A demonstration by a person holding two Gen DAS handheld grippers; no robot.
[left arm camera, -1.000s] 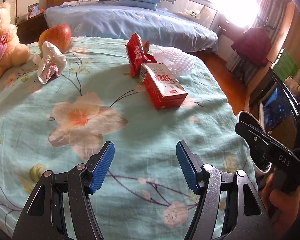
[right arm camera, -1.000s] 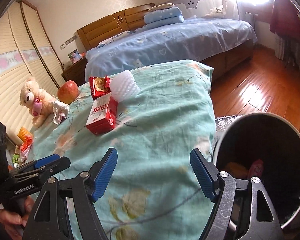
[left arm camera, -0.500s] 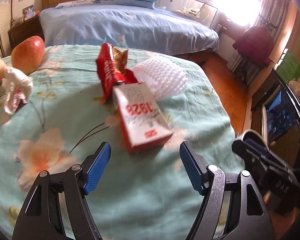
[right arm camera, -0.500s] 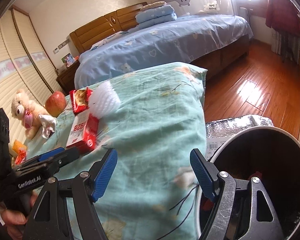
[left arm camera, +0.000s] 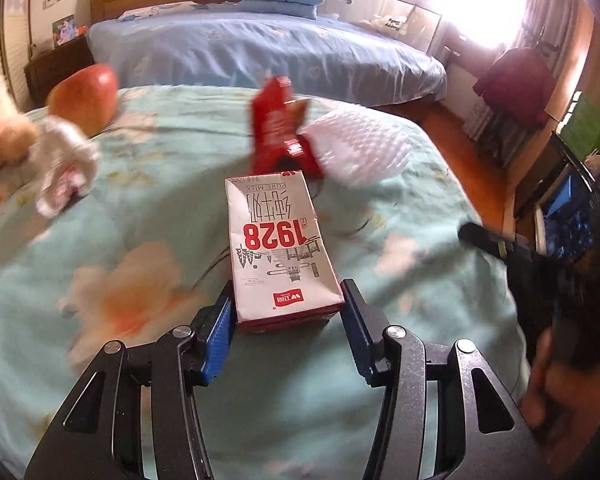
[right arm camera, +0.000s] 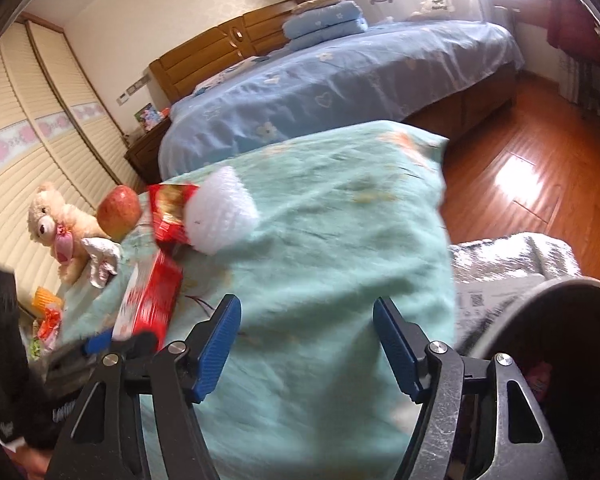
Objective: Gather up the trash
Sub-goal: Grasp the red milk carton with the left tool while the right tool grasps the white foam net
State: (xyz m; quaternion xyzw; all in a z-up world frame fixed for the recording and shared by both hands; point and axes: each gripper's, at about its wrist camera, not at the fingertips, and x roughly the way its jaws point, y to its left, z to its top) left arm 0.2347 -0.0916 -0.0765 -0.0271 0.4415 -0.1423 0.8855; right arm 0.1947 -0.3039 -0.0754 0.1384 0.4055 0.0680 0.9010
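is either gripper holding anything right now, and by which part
The left gripper has just been closing around the near end of the milk carton; a firm grip cannot be told. The right gripper holds nothing.

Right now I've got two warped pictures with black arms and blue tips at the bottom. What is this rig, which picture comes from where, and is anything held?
A person carries a hand-held tool in each hand, and each has a fisheye camera looking along its two blue-padded fingers. One picture is from the left tool, the other from the right tool.

On the floral cloth lie a milk carton, a red wrapper, white foam netting, a crumpled tissue, an apple and a teddy bear. A dark bin stands beside the right tool.

The left jaws have just been closing around the carton's near end; a firm grip isn't clear. The right tool is open and empty.
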